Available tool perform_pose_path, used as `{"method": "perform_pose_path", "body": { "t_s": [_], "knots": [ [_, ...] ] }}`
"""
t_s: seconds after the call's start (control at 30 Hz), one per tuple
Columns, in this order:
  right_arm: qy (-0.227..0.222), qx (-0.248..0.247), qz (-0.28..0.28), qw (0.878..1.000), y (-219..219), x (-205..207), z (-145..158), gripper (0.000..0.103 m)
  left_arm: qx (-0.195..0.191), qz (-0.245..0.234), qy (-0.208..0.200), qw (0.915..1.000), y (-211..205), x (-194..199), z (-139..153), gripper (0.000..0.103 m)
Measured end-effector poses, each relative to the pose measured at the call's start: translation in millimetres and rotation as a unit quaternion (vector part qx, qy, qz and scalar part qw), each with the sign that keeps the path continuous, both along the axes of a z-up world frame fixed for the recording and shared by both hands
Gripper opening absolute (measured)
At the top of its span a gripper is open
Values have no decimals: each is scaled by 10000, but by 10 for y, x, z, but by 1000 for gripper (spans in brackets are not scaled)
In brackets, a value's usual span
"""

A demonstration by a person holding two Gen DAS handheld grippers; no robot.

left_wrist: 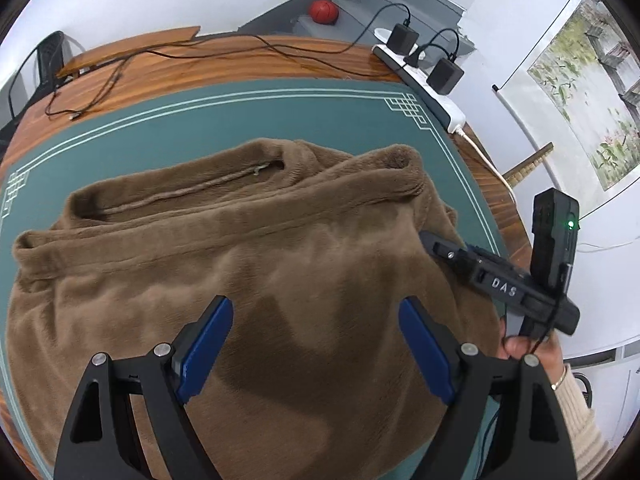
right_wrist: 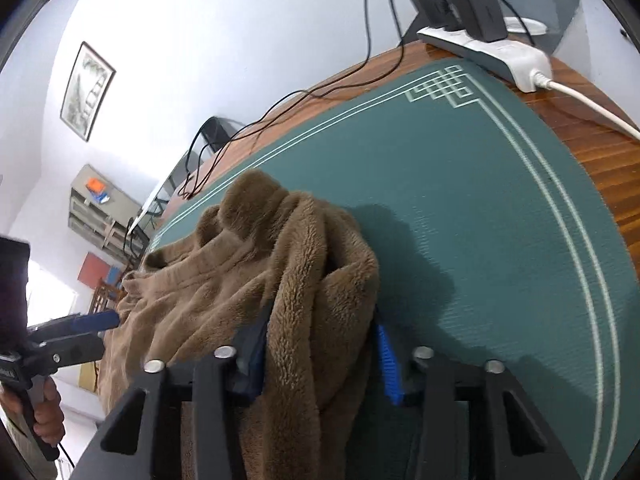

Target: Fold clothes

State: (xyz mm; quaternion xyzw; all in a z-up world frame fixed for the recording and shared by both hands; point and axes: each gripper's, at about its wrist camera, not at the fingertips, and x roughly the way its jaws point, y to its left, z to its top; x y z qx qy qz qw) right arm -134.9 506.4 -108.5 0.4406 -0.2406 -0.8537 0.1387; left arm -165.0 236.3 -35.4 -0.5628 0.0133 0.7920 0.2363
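Note:
A brown fleece garment (left_wrist: 248, 280) lies partly folded on the green mat (left_wrist: 280, 116). My left gripper (left_wrist: 316, 344) hovers over its near part with the blue pads wide apart and nothing between them. My right gripper (right_wrist: 324, 344) is shut on a thick bunched edge of the garment (right_wrist: 312, 280) at its right side. In the left wrist view the right gripper (left_wrist: 432, 240) reaches into the garment's right edge. In the right wrist view the left gripper (right_wrist: 100, 322) shows at the far left over the fleece.
The mat covers a wooden table (left_wrist: 168, 68). A white power strip (left_wrist: 432, 84) with black adapters and loose black cables (left_wrist: 120, 76) lie along the far table edge. A white cord (right_wrist: 592, 108) runs off to the right. An orange ball (left_wrist: 323, 11) sits beyond the table.

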Motion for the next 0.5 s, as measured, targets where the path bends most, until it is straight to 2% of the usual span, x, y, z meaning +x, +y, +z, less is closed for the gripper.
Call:
{"method": "perform_pose_path", "body": {
  "t_s": [0.03, 0.13, 0.27, 0.37, 0.5],
  "knots": [
    [26, 20, -44, 10000, -10, 16, 18, 29, 8, 7, -61, 10000, 28, -18, -23, 88],
    [275, 98, -261, 9992, -61, 120, 187, 24, 155, 11, -174, 9997, 70, -53, -30, 88],
    [863, 742, -270, 9931, -360, 325, 562, 24, 536, 109, -385, 9978, 68, -123, 6, 88],
    [1242, 1482, -195, 9809, -674, 472, 739, 24, 1007, 248, -669, 9924, 31, -177, 25, 88],
    [1692, 2497, -43, 9534, -1141, 631, 810, 24, 1409, 403, -904, 9851, -15, -228, 45, 88]
  ]
}}
